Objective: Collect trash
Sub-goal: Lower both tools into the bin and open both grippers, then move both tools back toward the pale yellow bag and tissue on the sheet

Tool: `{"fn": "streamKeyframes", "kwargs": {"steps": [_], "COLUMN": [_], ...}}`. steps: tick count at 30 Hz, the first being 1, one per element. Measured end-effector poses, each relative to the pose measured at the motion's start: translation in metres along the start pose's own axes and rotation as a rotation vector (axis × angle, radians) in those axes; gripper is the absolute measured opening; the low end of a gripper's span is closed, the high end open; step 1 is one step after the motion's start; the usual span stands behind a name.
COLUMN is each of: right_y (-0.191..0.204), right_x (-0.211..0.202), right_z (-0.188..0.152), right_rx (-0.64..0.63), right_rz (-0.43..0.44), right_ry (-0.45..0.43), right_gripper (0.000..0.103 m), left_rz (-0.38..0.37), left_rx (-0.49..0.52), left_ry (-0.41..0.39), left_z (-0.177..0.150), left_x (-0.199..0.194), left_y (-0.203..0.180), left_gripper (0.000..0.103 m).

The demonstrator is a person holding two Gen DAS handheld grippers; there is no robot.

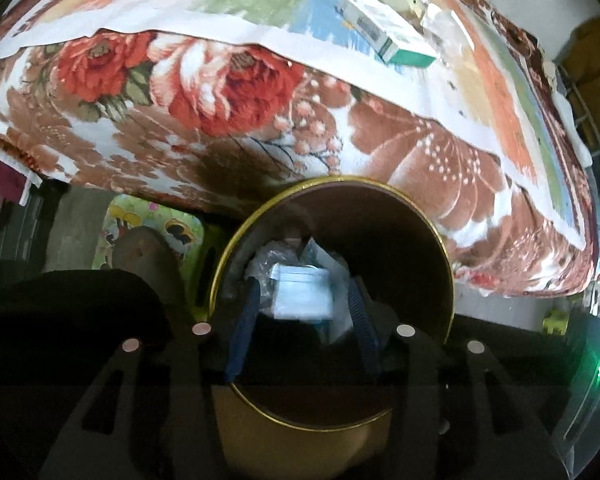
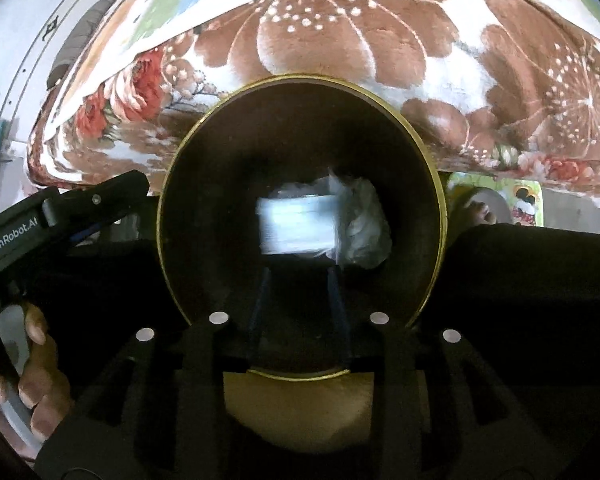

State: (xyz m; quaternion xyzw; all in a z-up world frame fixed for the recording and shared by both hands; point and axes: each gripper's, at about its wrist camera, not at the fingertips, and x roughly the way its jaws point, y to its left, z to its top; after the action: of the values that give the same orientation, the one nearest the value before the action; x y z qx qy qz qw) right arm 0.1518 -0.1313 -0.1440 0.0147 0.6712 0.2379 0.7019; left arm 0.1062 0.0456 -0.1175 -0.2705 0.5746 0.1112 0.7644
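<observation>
**A:** Where does the trash lie relative to the grippers?

**B:** Inside the round dark bin with the gold rim (image 1: pixel 432 216). From the left wrist view, a pale blue-white folded packet (image 1: pixel 302 294), blurred, sits in the bin between and just past the blue fingers (image 1: pixel 242 336) of the left gripper (image 1: pixel 300 300), with crumpled clear plastic (image 1: pixel 266 270) beside it. The jaws stand parted and the pads do not press on the packet.

**A:** And the right one?

**B:** The right gripper (image 2: pixel 298 276) points steeply down into the same bin (image 2: pixel 172 184). The packet (image 2: pixel 296 226) lies just beyond its fingertips, a crumpled whitish plastic wad (image 2: pixel 362 226) touching its right side. Its jaws are parted too, gripping nothing.

**A:** The hands?

**B:** In the right wrist view, the left gripper's black body comes in from the lower left, with a person's hand (image 2: pixel 32 380) wrapped round its handle, fingers curled.

**A:** Edges and room?

**B:** The bin stands against the hanging edge of a floral brown-and-red blanket (image 1: pixel 228 120) draped over a bed. Both grippers sit within the rim, the right one near the centre with dark wall all round. Up on the bed, well apart from the bin, lie a white-and-green cardboard box (image 1: pixel 388 32) and crumpled pale wrappers (image 1: pixel 440 16).
</observation>
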Motion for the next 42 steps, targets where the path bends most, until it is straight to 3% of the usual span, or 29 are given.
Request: {"fn": "streamKeyframes", "kwargs": {"steps": [10, 15, 22, 26, 32, 38, 42], "right_y": [-0.002, 0.003, 0.013, 0.012, 0.017, 0.021, 0.022], "right_x": [-0.03, -0.052, -0.086, -0.099, -0.113, -0.123, -0.122], "right_z": [0.008, 0.022, 0.055, 0.073, 0.102, 0.14, 0.161], "right_rx": [-0.001, -0.053, -0.146, -0.162, -0.206, -0.236, -0.246], "right_rz": [-0.023, -0.067, -0.128, -0.14, -0.171, -0.181, -0.178], "right_ry": [-0.115, -0.192, -0.287, -0.32, -0.372, -0.436, -0.454], "right_gripper": [0.04, 0.049, 0.061, 0.07, 0.088, 0.094, 0.094], "left_rz": [-0.031, -0.019, 0.012, 0.022, 0.045, 0.066, 0.045], "left_rx": [0.012, 0.016, 0.064, 0.089, 0.126, 0.211, 0.241], "left_ry": [-0.07, -0.117, -0.141, -0.185, -0.197, -0.273, -0.276], "left_z": [0.014, 0.032, 0.048, 0.059, 0.089, 0.124, 0.148], "left_x": [-0.028, -0.046, -0.053, -0.061, -0.064, -0.073, -0.07], "left_y": [-0.002, -0.001, -0.011, -0.015, -0.025, -0.04, -0.046], "left_gripper": [0.056, 0.065, 0.08, 0.097, 0.097, 0.097, 0.097]}}
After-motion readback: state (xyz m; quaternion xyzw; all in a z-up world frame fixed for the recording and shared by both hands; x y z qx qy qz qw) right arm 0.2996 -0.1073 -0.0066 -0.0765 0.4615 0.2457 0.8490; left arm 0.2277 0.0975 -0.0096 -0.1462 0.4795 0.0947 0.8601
